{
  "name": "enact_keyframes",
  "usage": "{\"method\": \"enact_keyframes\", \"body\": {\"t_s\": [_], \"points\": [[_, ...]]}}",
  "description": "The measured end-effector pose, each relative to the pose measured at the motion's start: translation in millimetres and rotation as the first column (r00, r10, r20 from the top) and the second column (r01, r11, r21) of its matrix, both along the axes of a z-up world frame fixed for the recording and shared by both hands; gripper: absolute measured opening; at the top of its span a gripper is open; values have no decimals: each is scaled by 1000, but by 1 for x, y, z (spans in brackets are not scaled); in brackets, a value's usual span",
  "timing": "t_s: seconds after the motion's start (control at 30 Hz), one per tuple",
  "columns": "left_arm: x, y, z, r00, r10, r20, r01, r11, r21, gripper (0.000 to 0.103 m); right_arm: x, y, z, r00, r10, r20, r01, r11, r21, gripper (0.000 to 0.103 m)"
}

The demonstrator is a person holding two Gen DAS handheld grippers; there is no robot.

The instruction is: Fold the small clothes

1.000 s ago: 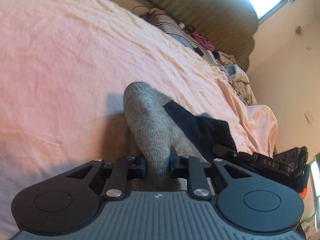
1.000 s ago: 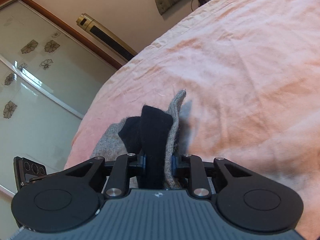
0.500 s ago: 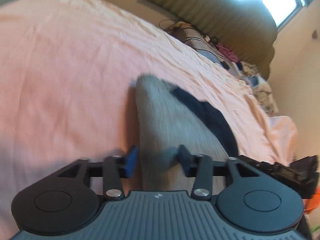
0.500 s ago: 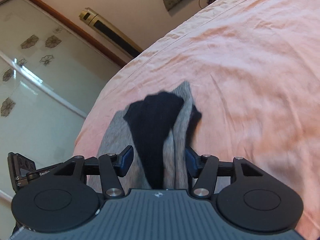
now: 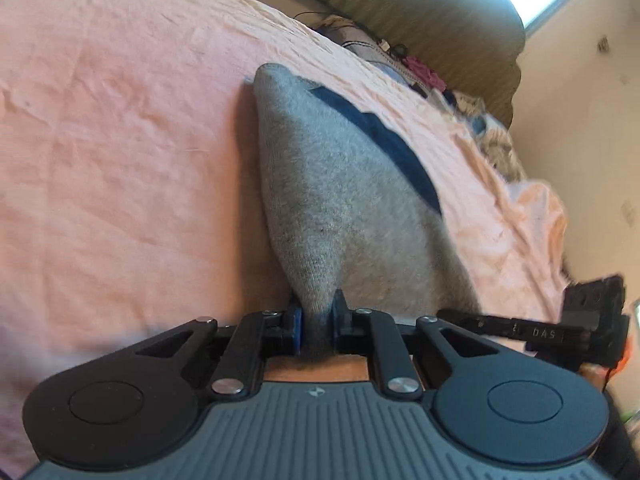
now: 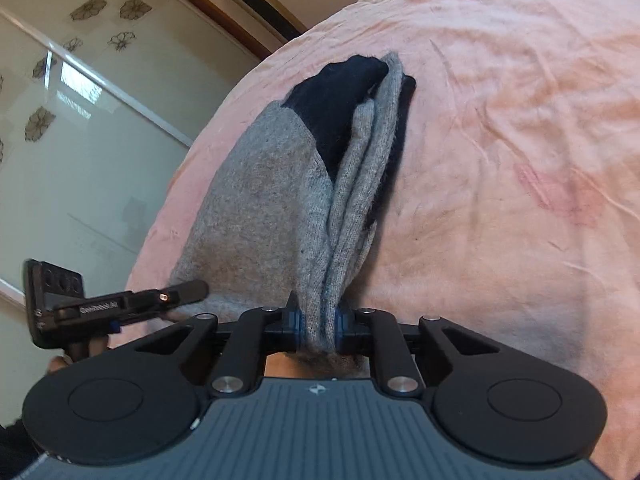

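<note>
Left wrist view: pink bedsheet [image 5: 120, 140] fills most of frame, headboard [image 5: 420, 12] and clutter pile [image 5: 420, 72] at its far end. Grey sock w/ dark navy patch [image 5: 340, 184] lies on the sheet, running from the gripper out toward the headboard, far tip resting on the sheet. Left gripper [image 5: 316, 324] is pinched tight on the sock's near end. The other tool shows just right of the sock.

Right wrist view: same sock [image 6: 280, 200] on the sheet [image 6: 520, 140], looks doubled lengthwise, several grey layers bunched along its right edge, navy part at the far tip. Right gripper [image 6: 318, 326] is clamped on the near edge, layers gathered between pads. Left tool sits just left of the sock, wardrobe doors [image 6: 80, 120] beyond.

Progress, my read: one fold looks done, both near corners held; the next fold over and set-down are not yet done. Can't tell if it's one sock or a pair.

Vs 0.5 s ago: both tools had fingers spread, sock loose between them; now both closed on fabric. Sock looks stretched longer and flatter than 1 s ago, when both also gripped. So a regrip.
</note>
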State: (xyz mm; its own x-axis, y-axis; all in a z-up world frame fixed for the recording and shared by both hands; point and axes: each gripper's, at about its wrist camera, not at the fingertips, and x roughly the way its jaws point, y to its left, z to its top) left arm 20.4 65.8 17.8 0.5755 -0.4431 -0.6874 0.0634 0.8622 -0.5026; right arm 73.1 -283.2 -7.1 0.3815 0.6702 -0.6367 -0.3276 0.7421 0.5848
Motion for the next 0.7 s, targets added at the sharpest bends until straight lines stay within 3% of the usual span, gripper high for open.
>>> {"method": "enact_keyframes", "body": {"t_s": [0.03, 0.07, 0.13, 0.17, 0.23, 0.3, 0.33, 0.4, 0.43, 0.5, 0.53, 0.57, 0.6, 0.7], "points": [[-3, -3, -3, 1000, -5, 15, 4, 997, 76, 13, -3, -1, -1, 1000, 1, 29, -2, 1000, 8, 19], [-9, -5, -2, 999, -19, 45, 14, 995, 103, 15, -4, -2, -2, 999, -5, 33, 4, 1000, 24, 22], [-21, -11, 14, 993, -25, 114, 0, 978, 208, 16, 2, -9, 8, 999, -39, 33, 38, 999, 24, 33], [-27, -16, 26, 984, -27, 175, -19, 966, 258, 16, 4, -14, 18, 993, -90, 74, 89, 996, 14, 38], [-34, -29, 51, 948, -53, 315, -55, 944, 324, 20, 19, -17, 41, 974, -144, 176, 145, 989, 9, 38], [-22, -47, 65, 918, -85, 388, -60, 936, 347, 45, 43, 1, 61, 958, -135, 254, 146, 989, -28, 38], [-10, -57, 66, 914, -104, 391, -46, 934, 355, 68, 56, 15, 69, 953, -108, 282, 123, 992, -35, 38], [18, -78, 57, 910, -138, 392, -27, 921, 388, 70, 91, 47, 73, 959, -55, 278, 66, 997, -29, 43], [33, -91, 45, 911, -165, 378, -19, 899, 438, 70, 109, 64, 70, 962, -40, 269, 54, 997, -46, 49], [57, -107, 21, 937, -187, 294, 1, 845, 535, 69, 137, 94, 53, 962, 2, 273, 50, 982, -182, 52], [61, -111, 9, 940, -206, 272, 17, 825, 565, 69, 146, 104, 39, 966, 16, 258, 55, 963, -265, 52], [56, -112, 1, 924, -232, 302, 6, 802, 597, 69, 149, 109, 26, 965, 36, 260, 51, 946, -319, 53], [50, -112, -4, 913, -257, 317, 8, 787, 617, 69, 145, 108, 17, 948, 57, 313, 50, 945, -324, 54], [42, -106, -8, 901, -287, 324, 24, 782, 623, 69, 149, 80, 8, 954, 17, 300, 48, 978, -205, 54]]}}
